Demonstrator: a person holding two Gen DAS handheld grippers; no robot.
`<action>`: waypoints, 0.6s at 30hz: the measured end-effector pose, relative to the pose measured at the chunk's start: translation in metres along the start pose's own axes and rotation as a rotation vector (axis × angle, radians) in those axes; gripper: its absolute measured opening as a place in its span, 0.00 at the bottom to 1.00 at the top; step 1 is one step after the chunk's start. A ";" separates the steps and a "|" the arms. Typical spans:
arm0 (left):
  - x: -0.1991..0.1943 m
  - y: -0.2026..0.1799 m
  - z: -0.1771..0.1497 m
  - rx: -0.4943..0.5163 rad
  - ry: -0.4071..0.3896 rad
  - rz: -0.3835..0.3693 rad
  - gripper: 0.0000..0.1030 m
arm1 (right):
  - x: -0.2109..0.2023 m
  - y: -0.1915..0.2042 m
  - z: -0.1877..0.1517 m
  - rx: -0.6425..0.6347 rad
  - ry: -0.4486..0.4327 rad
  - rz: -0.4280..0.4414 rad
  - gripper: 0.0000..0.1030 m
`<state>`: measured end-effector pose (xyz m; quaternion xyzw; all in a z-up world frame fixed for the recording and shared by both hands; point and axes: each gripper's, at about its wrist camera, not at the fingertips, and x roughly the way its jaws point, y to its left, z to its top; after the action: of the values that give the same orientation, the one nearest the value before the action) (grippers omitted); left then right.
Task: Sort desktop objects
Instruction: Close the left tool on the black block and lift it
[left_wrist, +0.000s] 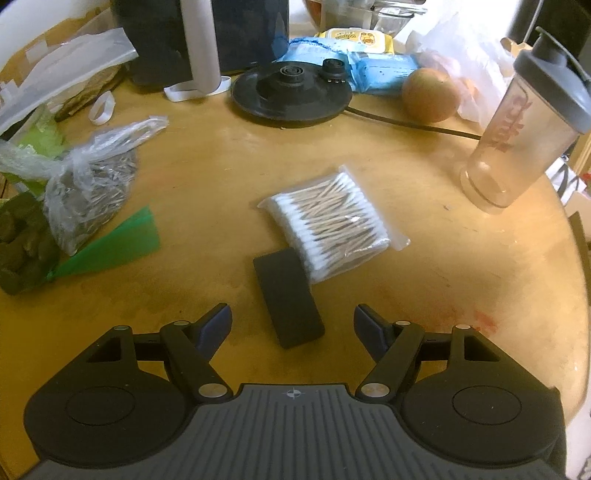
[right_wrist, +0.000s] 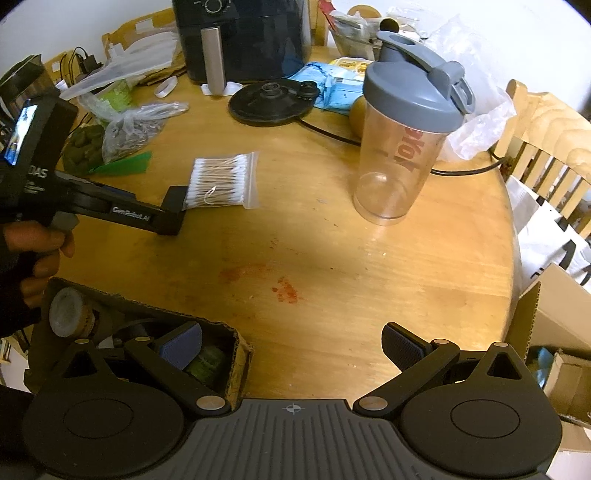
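Observation:
A flat black block (left_wrist: 288, 300) lies on the round wooden table (left_wrist: 443, 280), just ahead of and between the fingers of my open, empty left gripper (left_wrist: 292, 318). A clear bag of cotton swabs (left_wrist: 328, 223) touches the block's far end; it also shows in the right wrist view (right_wrist: 221, 181), with the block (right_wrist: 174, 201) beside the left gripper's finger (right_wrist: 162, 221). A clear shaker bottle (right_wrist: 402, 136) with a grey lid stands right of centre. My right gripper (right_wrist: 291, 345) is open and empty over the table's near edge.
A cardboard box (right_wrist: 236, 365) holding jars sits under my right gripper's left finger. A kettle base (left_wrist: 291, 94) with cord, an apple (left_wrist: 430, 94), wipes packs, an air fryer (right_wrist: 240, 37) and plastic bags (left_wrist: 92, 177) crowd the back and left. A chair (right_wrist: 546, 147) stands right.

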<state>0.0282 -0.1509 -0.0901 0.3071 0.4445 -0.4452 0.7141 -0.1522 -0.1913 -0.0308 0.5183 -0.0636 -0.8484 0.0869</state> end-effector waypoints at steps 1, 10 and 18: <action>0.003 0.000 0.001 0.001 0.002 0.000 0.70 | 0.000 -0.001 0.000 0.003 -0.001 -0.001 1.00; 0.026 0.001 0.007 0.032 0.024 0.012 0.45 | -0.002 -0.007 -0.003 0.033 -0.002 -0.016 1.00; 0.025 0.005 0.003 0.044 0.017 0.009 0.32 | -0.003 -0.009 -0.006 0.050 -0.003 -0.025 1.00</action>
<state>0.0391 -0.1604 -0.1115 0.3287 0.4393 -0.4490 0.7053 -0.1460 -0.1823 -0.0323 0.5197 -0.0781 -0.8484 0.0631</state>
